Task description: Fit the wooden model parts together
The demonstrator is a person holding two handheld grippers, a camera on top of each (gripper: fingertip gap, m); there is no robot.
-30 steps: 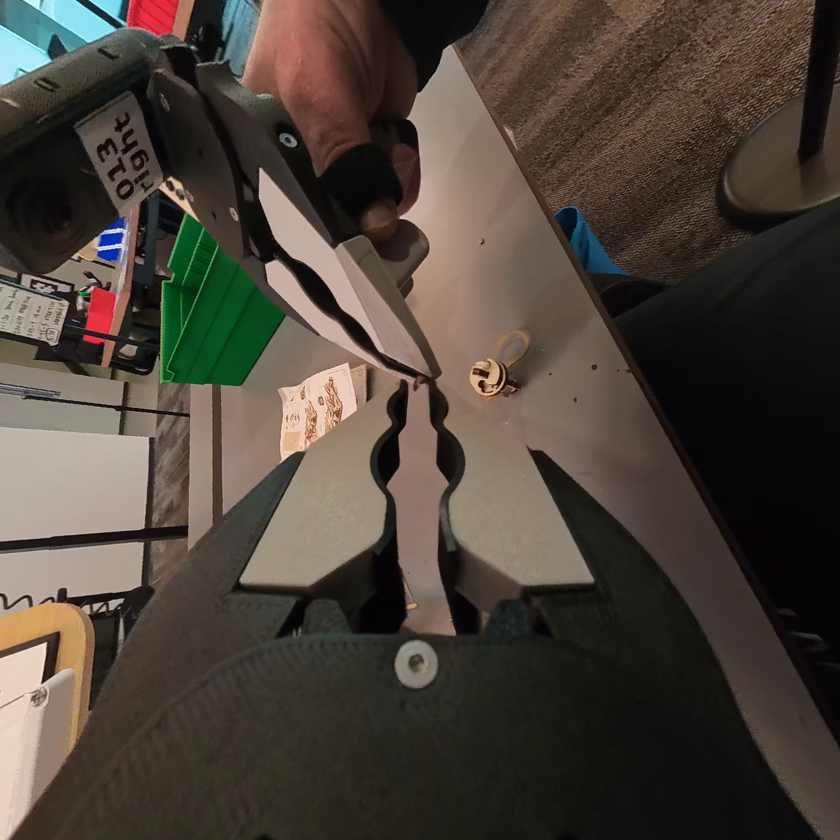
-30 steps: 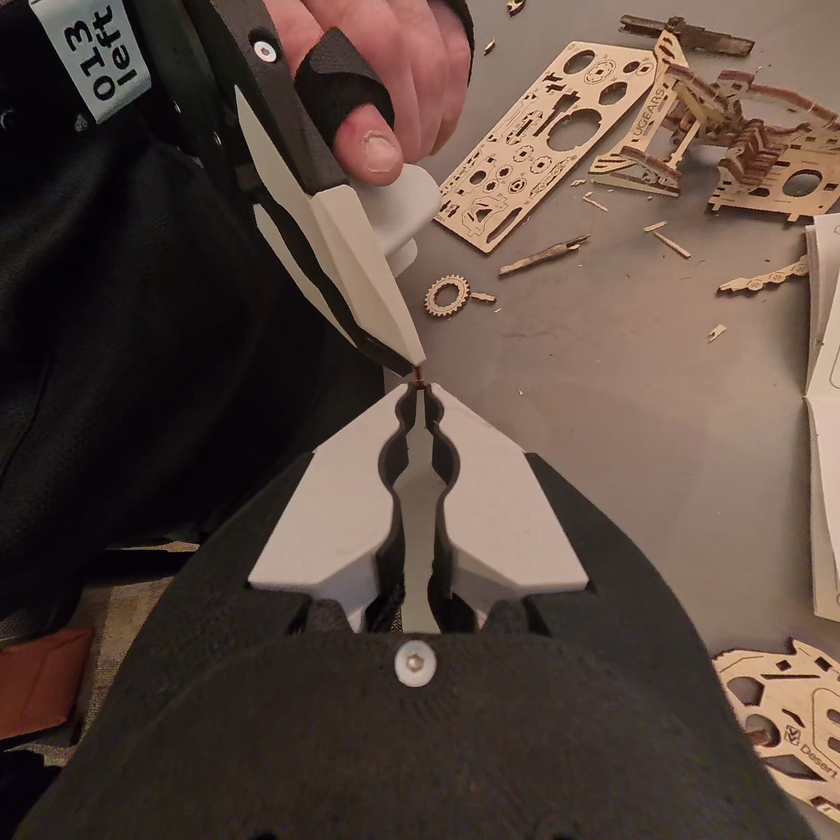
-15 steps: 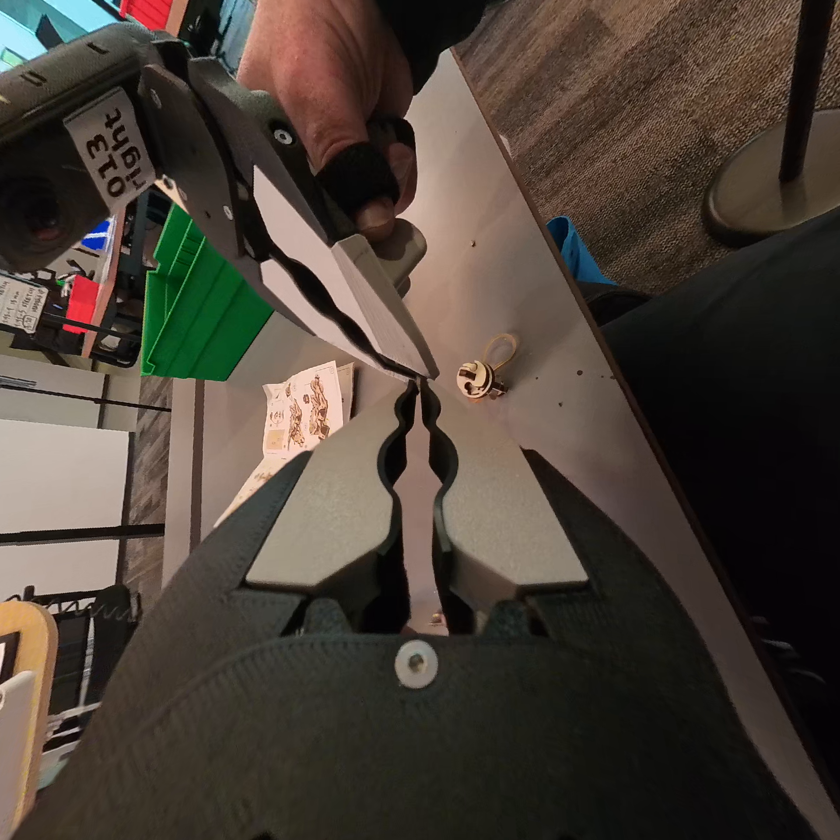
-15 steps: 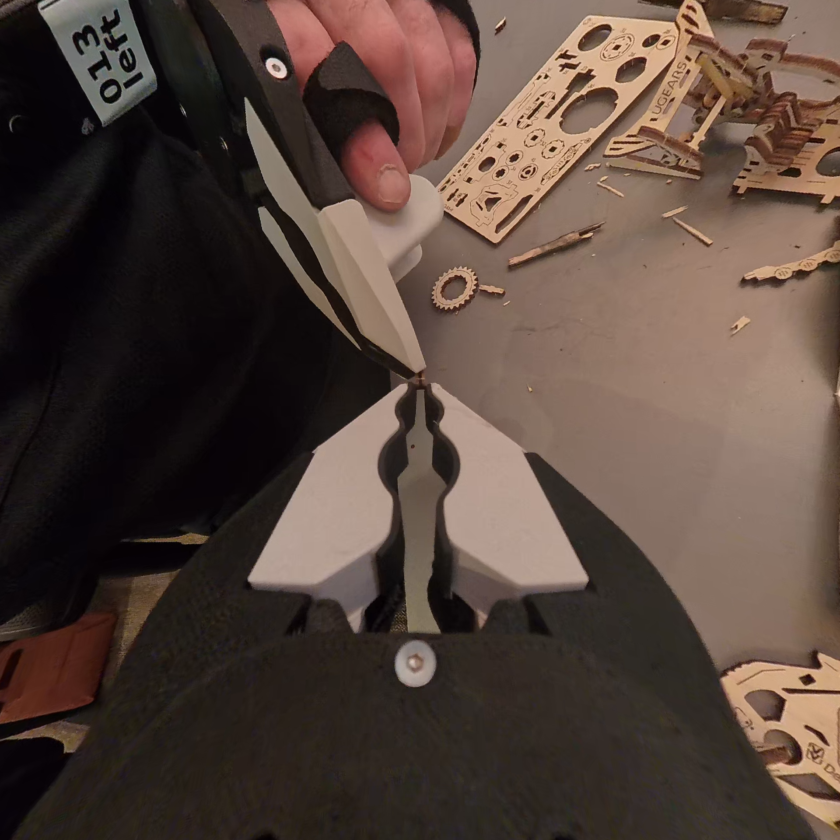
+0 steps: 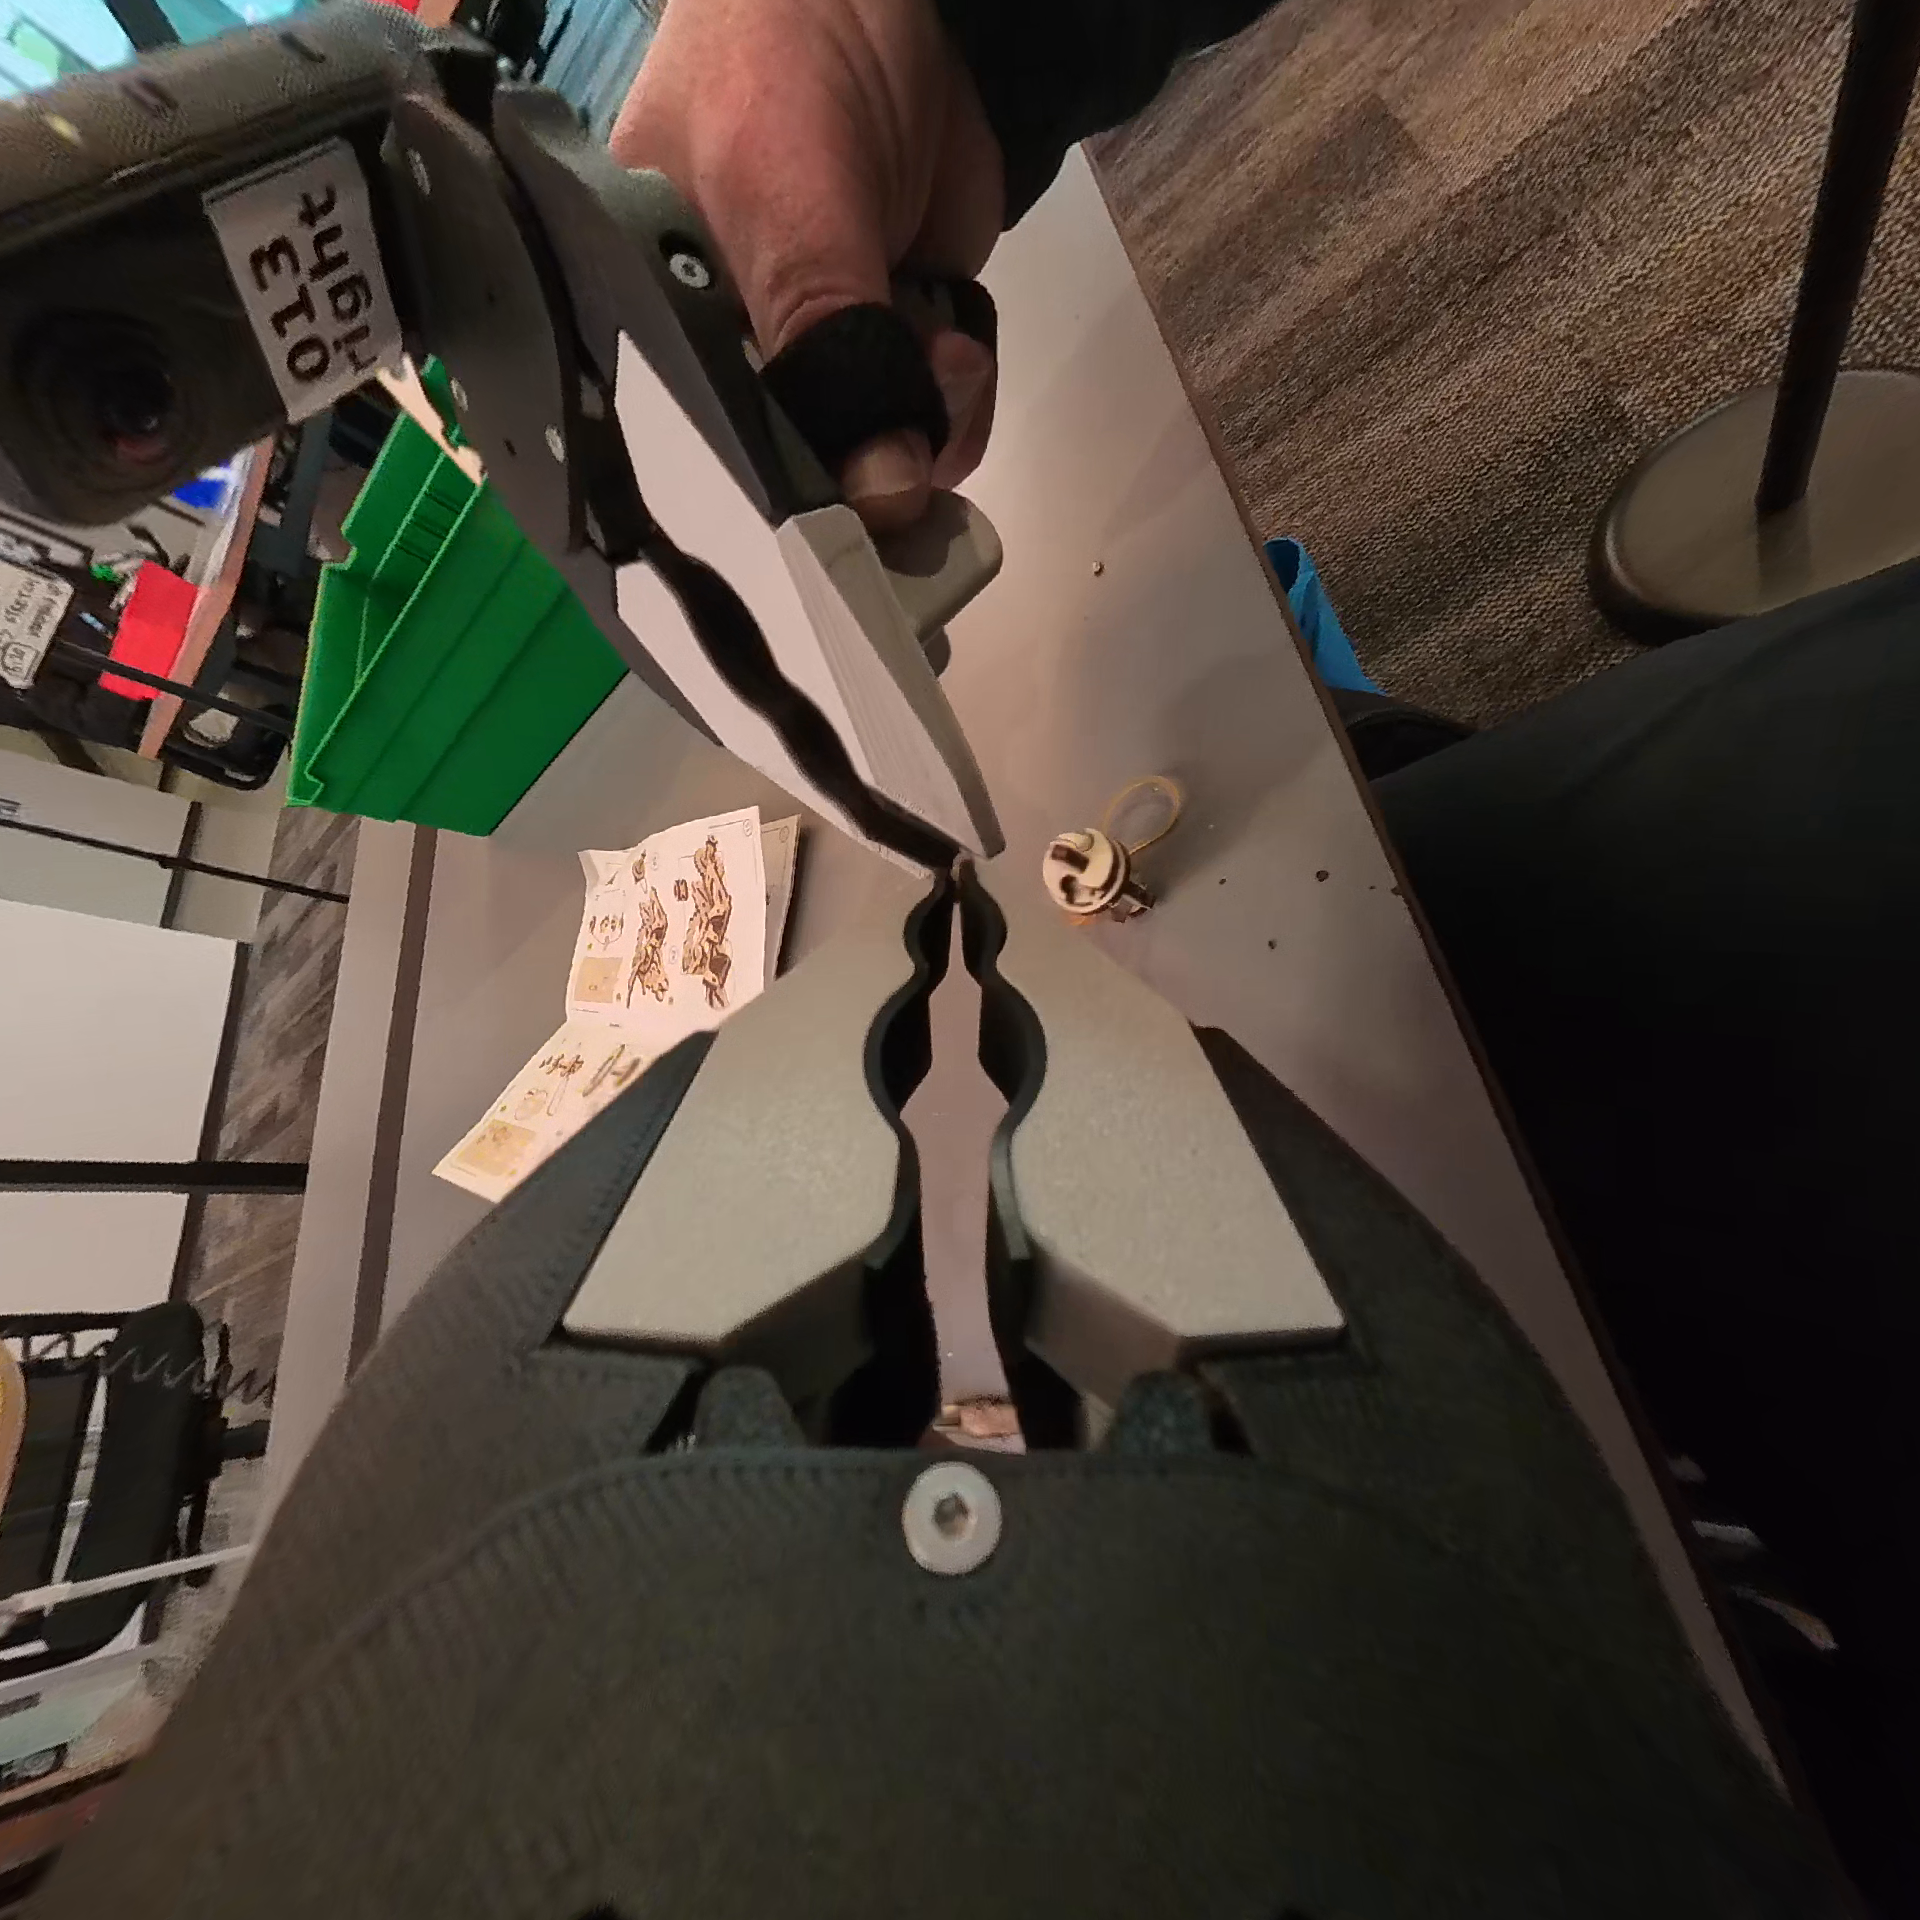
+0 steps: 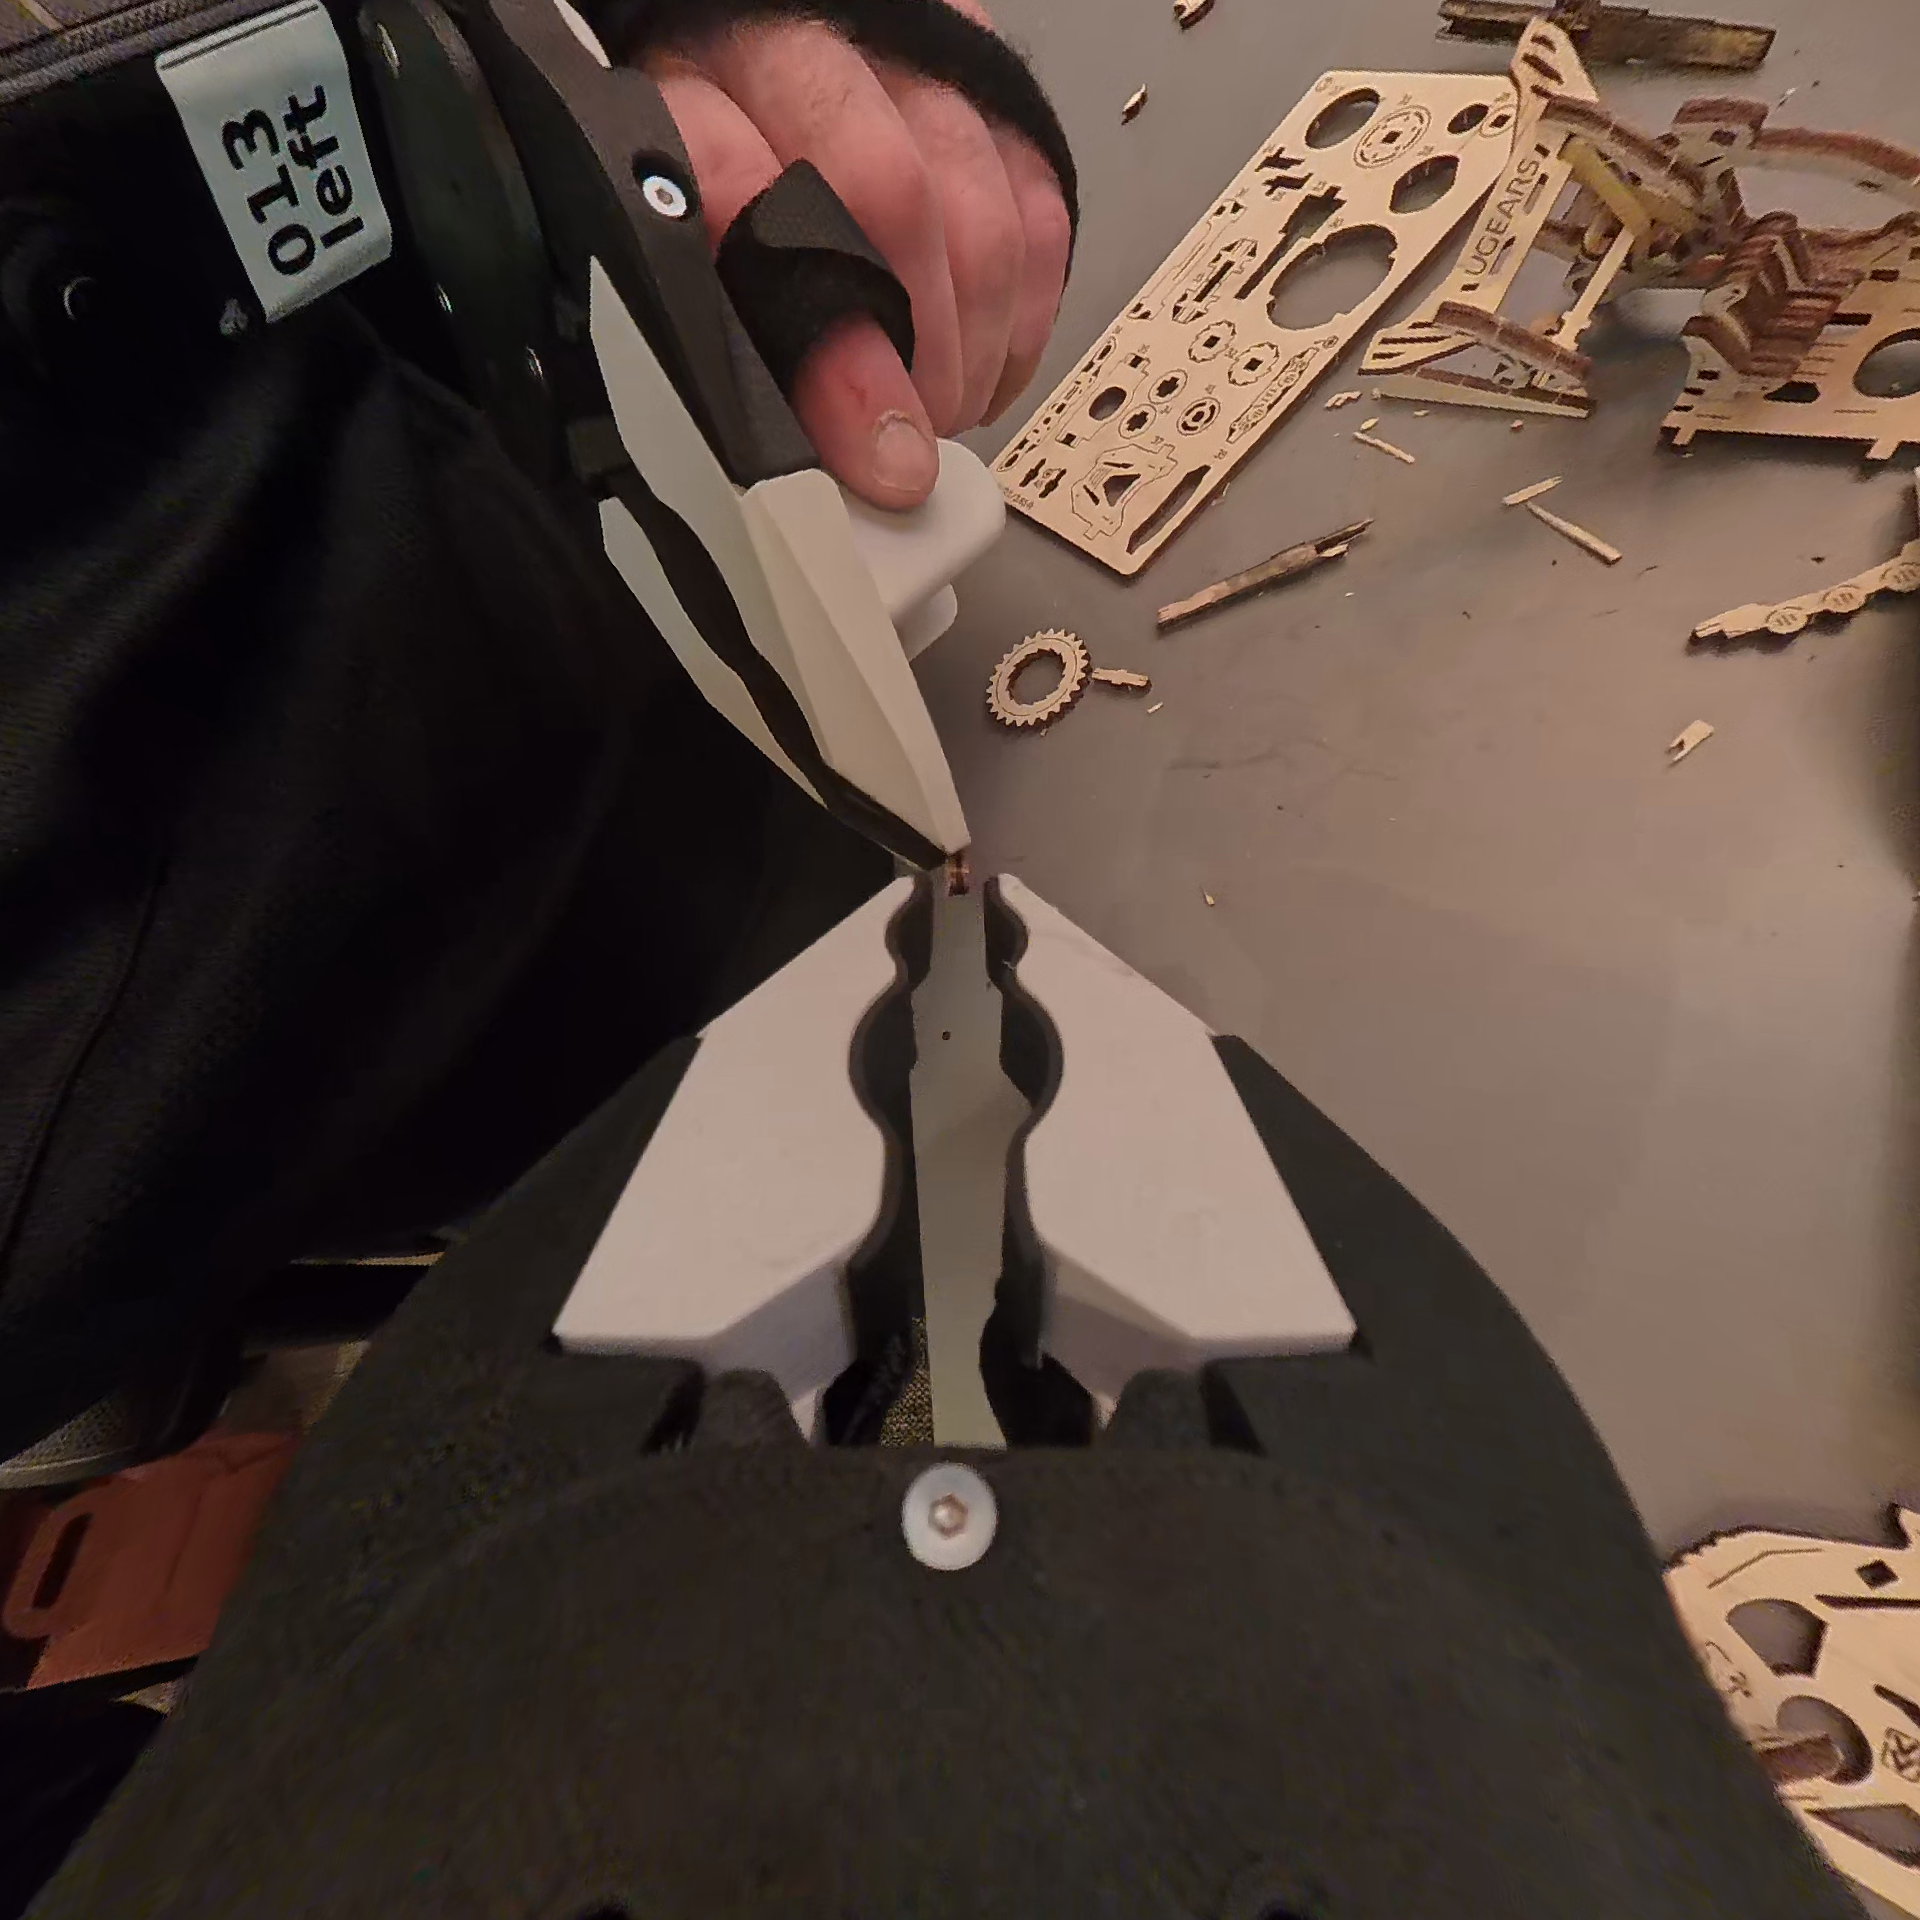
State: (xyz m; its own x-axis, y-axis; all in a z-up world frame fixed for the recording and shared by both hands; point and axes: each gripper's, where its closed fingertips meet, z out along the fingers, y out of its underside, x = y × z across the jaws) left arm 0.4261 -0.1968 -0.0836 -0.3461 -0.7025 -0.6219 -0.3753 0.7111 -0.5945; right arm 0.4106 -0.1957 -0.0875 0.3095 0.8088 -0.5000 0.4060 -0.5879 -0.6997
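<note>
A tiny wooden piece (image 6: 956,869) sits where both grippers meet tip to tip above the grey table (image 6: 1455,935). My left gripper (image 5: 954,885) is shut on it; in the right wrist view it (image 6: 940,844) comes down from the upper left, held by a hand. My right gripper (image 6: 956,896) has its jaws a narrow gap apart on either side of the piece, not pressing it. In the left wrist view it (image 5: 961,847) comes in from the upper left. A small wooden gear (image 6: 1039,686) lies on the table just beyond.
A punched wooden sheet (image 6: 1247,343), a half-built wooden model (image 6: 1714,281), a wooden stick (image 6: 1262,571) and scraps lie at the far right. Another sheet (image 6: 1818,1683) is at the near right. A round wooden assembly with a rubber band (image 5: 1086,873), a leaflet (image 5: 675,914) and a green bin (image 5: 447,665) show in the left wrist view. My left and right fingertips are right by each other. Both grippers' tips are roughly 15 centimeters from the wooden stick (image 6: 1262,571).
My right gripper's jaws have opened slightly around the tiny piece. My left gripper keeps hold of it. Both grippers have stayed tip to tip.
</note>
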